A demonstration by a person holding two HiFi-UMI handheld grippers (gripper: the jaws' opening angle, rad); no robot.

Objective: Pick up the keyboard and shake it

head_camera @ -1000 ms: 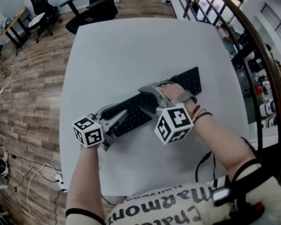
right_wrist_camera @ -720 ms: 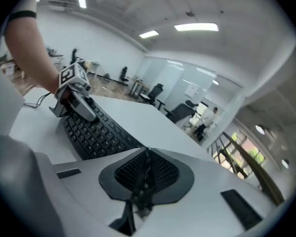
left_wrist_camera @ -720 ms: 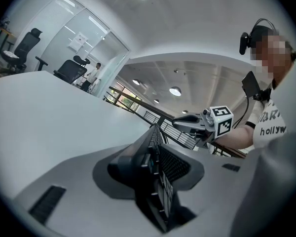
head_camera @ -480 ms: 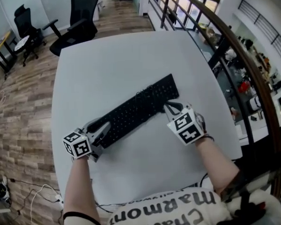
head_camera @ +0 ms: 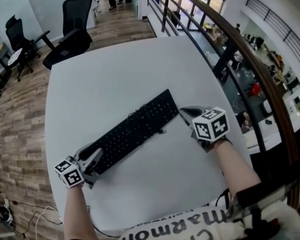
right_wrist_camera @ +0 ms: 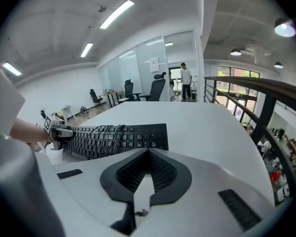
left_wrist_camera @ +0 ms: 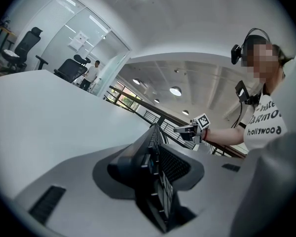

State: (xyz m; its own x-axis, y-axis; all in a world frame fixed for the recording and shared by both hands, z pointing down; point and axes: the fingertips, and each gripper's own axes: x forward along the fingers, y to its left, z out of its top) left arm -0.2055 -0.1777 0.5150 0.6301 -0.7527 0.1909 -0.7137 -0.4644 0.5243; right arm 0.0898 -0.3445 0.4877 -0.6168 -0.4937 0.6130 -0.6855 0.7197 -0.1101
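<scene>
While the left hand-held gripper grips the near left end of the keyboard lying on the table, the right hand-held gripper sits clenched, empty, beside its far end, so the pickup looks not yet begun and needs that gripper opened.

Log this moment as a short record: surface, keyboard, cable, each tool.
surface: white rounded table
object: black flat keyboard, set diagonally across the table
cable: thin black cable, looped over the keys
left tool: shut on the keyboard's left end
right tool: shut, nothing between its jaws, beside the keyboard's right end
</scene>
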